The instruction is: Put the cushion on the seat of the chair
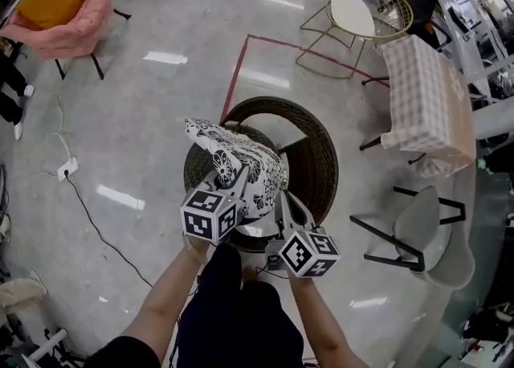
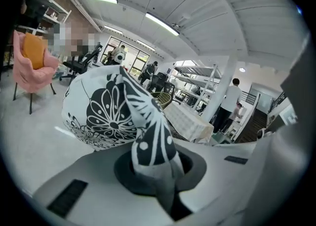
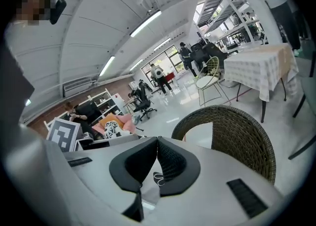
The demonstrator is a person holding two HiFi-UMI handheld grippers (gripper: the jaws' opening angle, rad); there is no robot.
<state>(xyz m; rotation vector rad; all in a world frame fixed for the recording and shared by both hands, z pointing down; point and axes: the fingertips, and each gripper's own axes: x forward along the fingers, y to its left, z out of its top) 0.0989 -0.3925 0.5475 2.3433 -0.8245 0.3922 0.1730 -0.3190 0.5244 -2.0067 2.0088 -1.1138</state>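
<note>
A black-and-white flower-print cushion (image 1: 241,161) hangs over the front rim of a round dark wicker chair (image 1: 317,157). My left gripper (image 1: 223,196) is shut on a corner of it. In the left gripper view the pinched corner of the cushion (image 2: 108,111) rises out of the left gripper (image 2: 153,166) and bulges to the left. My right gripper (image 1: 287,212) is beside the cushion's lower right edge, over the chair's front. In the right gripper view the right gripper (image 3: 157,143) has its jaws together, and the wicker backrest (image 3: 242,131) is just ahead.
A pink armchair with an orange cushion (image 1: 68,9) stands far left. A wire chair with a round white seat (image 1: 361,13) is at the back. To the right are a table with a checked cloth (image 1: 430,101) and a grey chair (image 1: 426,230). A cord and socket (image 1: 68,168) lie on the floor.
</note>
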